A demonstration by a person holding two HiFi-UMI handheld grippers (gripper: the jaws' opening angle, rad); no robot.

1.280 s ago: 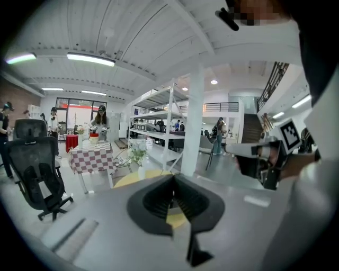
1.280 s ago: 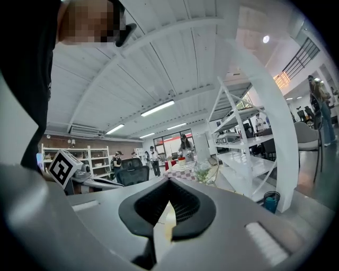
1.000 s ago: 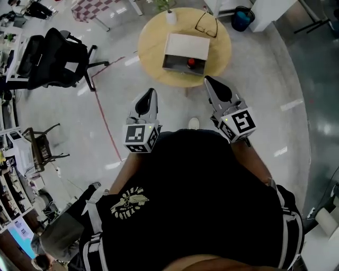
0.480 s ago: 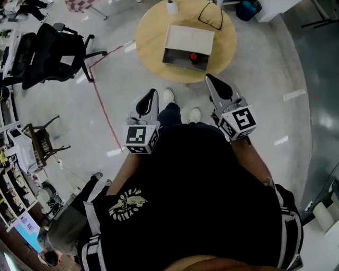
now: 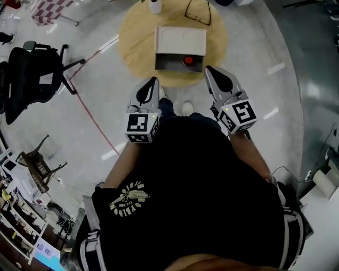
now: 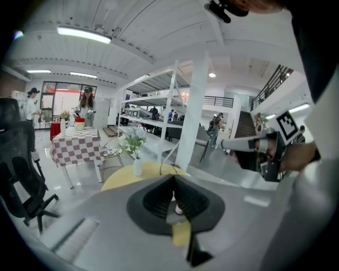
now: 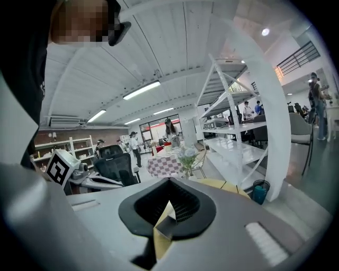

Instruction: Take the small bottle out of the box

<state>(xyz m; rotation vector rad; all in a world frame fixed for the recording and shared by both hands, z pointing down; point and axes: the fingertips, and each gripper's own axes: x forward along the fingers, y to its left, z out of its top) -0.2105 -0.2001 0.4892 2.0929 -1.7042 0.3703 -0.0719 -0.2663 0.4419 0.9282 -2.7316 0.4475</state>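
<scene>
An open white box (image 5: 179,48) sits on the round wooden table (image 5: 132,37). Inside it, at the near right, stands a small bottle with a red cap (image 5: 188,61). My left gripper (image 5: 152,82) is held above the floor just short of the table's near edge, left of the box, jaws together and empty. My right gripper (image 5: 210,71) hovers at the table's near right edge, close to the bottle's corner of the box, also shut and empty. In both gripper views the jaws (image 6: 172,180) (image 7: 168,182) meet at the tip with nothing between them.
A white vase (image 5: 154,6) and a pair of glasses (image 5: 197,10) lie at the table's far side. A black office chair (image 5: 29,79) stands to the left. A red line (image 5: 90,114) crosses the floor. My white shoes (image 5: 186,108) show below the table edge.
The table and box have come closer and shifted left in the head view as I walk up. Both grippers stay shut, now reaching the table's near edge.
</scene>
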